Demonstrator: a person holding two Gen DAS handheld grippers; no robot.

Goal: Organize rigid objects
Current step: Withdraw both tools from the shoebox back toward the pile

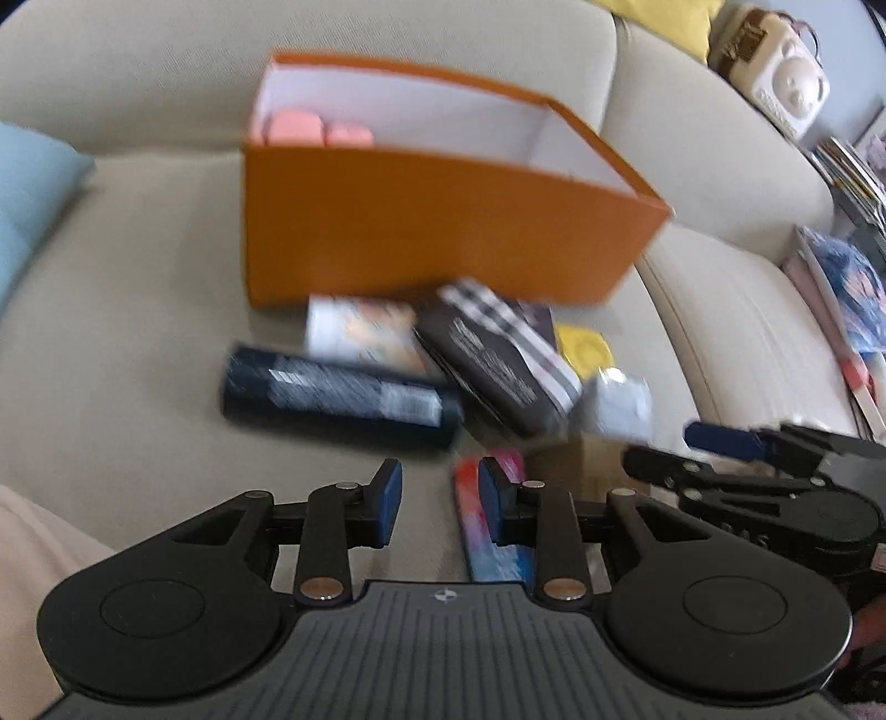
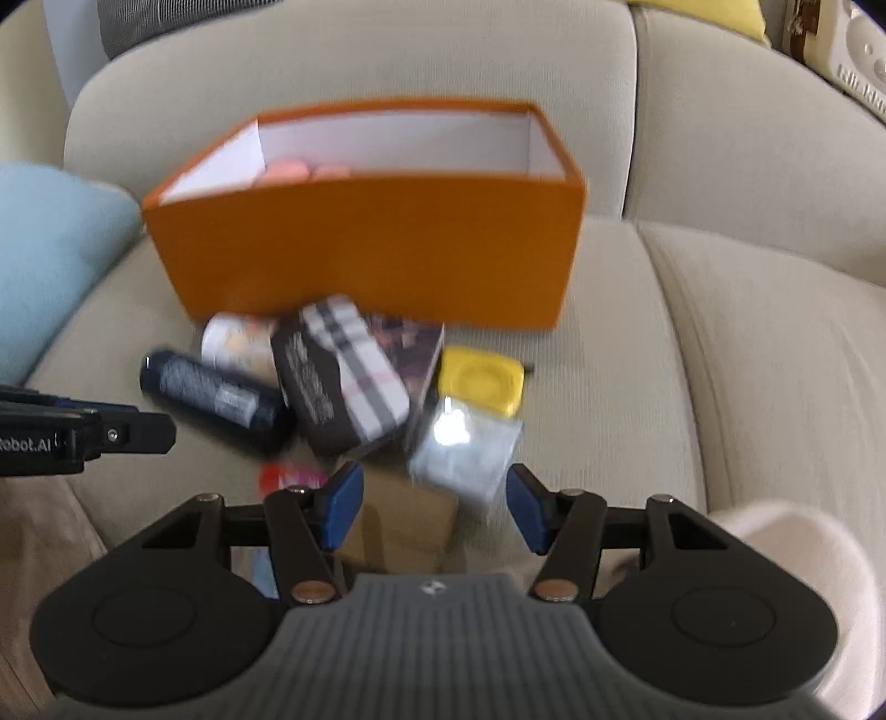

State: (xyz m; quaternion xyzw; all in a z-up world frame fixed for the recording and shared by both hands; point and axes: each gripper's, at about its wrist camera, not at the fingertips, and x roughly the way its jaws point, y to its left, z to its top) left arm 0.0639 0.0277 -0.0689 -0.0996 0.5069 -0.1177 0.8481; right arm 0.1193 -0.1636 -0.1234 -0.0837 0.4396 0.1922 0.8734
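Note:
An orange box [image 1: 432, 232] [image 2: 376, 249] with a white inside stands on the beige sofa and holds pink items [image 1: 310, 128] [image 2: 302, 170]. In front of it lies a pile: a dark bottle [image 1: 338, 396] [image 2: 213, 396], a plaid-topped black box [image 1: 498, 365] [image 2: 346, 382], a white jar [image 1: 360, 332] [image 2: 235, 340], a yellow packet [image 1: 584, 346] [image 2: 484, 379], a silvery packet [image 1: 617, 407] [image 2: 462, 448], a brown carton [image 2: 404, 526] and a colourful flat item [image 1: 487, 520]. My left gripper [image 1: 440, 507] is open and empty over the colourful item. My right gripper [image 2: 434, 512] is open and empty above the brown carton.
A light blue cushion [image 1: 33, 199] [image 2: 50, 249] lies at the left. A yellow cushion [image 1: 664, 16], a cream bag [image 1: 775, 72] and stacked magazines [image 1: 847, 277] are at the right. The right gripper's body [image 1: 775, 487] shows beside my left one.

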